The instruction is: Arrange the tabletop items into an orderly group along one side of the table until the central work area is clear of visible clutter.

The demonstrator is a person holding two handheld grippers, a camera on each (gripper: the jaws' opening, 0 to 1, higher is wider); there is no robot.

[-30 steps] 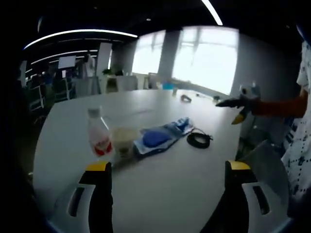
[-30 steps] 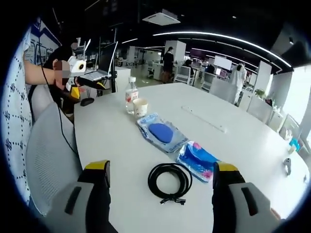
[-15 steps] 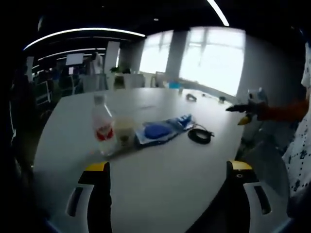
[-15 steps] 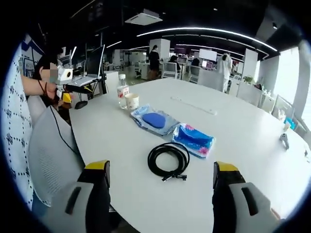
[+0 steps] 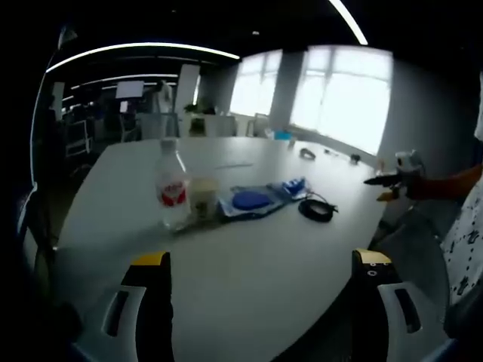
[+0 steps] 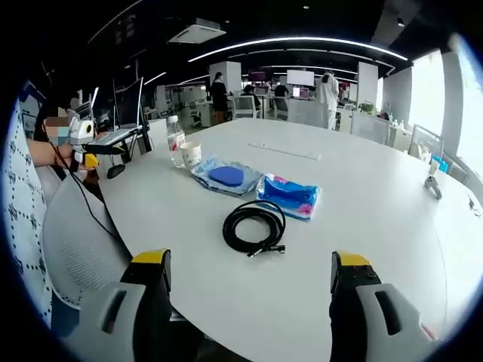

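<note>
A white table (image 6: 362, 226) holds a row of items. A clear bottle with a red label (image 5: 173, 192) stands beside a paper cup (image 5: 204, 202). To their right lie a flat blue packet (image 5: 253, 200), a blue tissue pack (image 5: 294, 185) and a coiled black cable (image 5: 315, 210). In the right gripper view the cable (image 6: 254, 226) is nearest, then the tissue pack (image 6: 288, 194), the flat packet (image 6: 226, 176), the cup (image 6: 192, 154) and the bottle (image 6: 176, 139). My left gripper (image 5: 261, 260) is open and empty, well short of the bottle. My right gripper (image 6: 250, 260) is open and empty, short of the cable.
A grey mesh chair (image 6: 75, 241) stands at the table's near-left edge. A small dark object (image 6: 432, 185) sits far right on the table. The other gripper shows at the side of each view (image 5: 396, 177) (image 6: 87, 143). People and desks fill the office behind.
Both views have shifted as the hands drew back and turned, so the items look slightly smaller. The items themselves have not moved, and both grippers stay open.
</note>
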